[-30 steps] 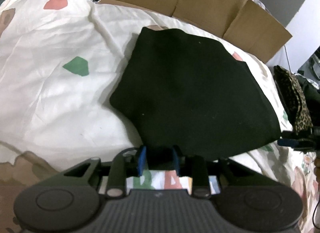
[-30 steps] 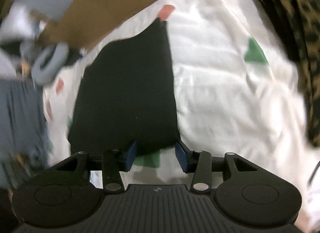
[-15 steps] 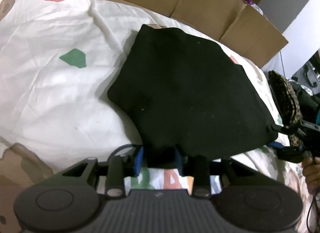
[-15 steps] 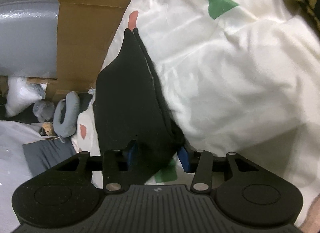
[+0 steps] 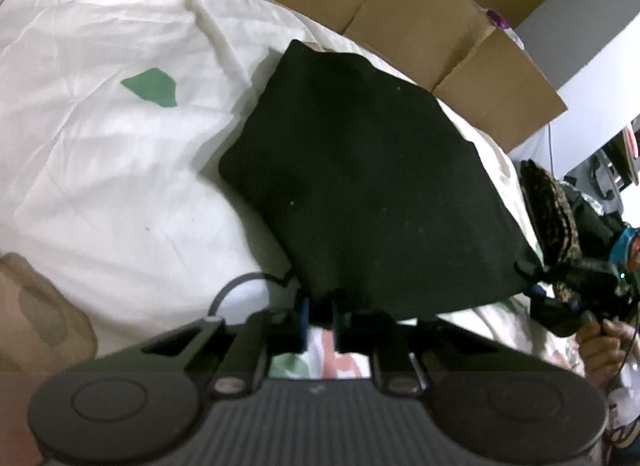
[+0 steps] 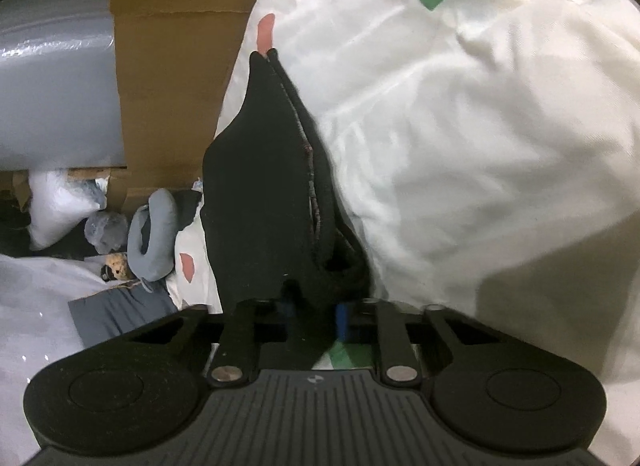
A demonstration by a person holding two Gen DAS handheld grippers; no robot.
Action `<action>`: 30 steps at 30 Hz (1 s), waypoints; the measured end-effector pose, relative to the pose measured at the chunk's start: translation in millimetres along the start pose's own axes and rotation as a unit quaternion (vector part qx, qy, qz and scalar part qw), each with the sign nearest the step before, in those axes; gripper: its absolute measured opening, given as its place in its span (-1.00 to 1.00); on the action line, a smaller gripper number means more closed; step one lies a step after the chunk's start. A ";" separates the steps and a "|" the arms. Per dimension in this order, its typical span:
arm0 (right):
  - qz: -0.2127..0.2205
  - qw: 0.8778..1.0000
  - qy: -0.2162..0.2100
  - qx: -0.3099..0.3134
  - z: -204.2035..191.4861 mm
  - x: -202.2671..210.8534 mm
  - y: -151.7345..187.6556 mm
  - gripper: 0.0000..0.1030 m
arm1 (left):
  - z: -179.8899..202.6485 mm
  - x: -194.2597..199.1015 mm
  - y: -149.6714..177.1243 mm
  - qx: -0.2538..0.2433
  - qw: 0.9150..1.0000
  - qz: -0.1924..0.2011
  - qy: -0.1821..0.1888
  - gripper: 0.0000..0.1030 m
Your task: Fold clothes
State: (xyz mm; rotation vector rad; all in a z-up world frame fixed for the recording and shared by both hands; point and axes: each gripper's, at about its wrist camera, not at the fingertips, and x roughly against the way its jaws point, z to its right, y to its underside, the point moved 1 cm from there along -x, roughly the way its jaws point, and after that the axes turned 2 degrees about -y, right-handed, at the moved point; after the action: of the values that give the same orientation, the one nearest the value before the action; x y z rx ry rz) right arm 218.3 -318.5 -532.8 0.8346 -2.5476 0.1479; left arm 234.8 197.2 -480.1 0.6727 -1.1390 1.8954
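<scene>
Gripping the black garment at its two near corners, I had my left gripper pinched on the left corner and my right gripper pinched on the right one, the blue pads of each pressed in against dark cloth with no gap showing between them. From my left camera the garment stretched away from my fingers across the white bed cover, its near hem running sideways from my left grip over to my right gripper, which I could see at the far right of that view with my hand behind it. So the hem lay between my two grips, and the cloth's length ran forward, away from me, toward the cardboard boxes. From my right camera the garment rose edge-on, its layered side seam visible, which I took to mean the near end was lifted off the bed while the far end rested on it. Both hands were equally placed, one per corner. I judged the coming fold would carry this near hem forward over the far end, so the two corners had to travel together and level.

One cardboard box stood open behind the bed; I could not see what it held. A leopard-print cloth lay beside the garment's right edge.
</scene>
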 end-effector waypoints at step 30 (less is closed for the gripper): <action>-0.053 0.996 0.008 0.077 -43.9 36.1 30.2 -0.91 | 15.0 75.9 14.6 0.059 0.998 -0.037 0.001 -0.86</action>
State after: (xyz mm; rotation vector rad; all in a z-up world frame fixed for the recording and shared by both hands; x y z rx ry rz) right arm 191.8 -303.0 -476.2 1.0214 -2.4935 0.3203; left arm 182.6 207.6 -422.2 0.7683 -0.9935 1.9113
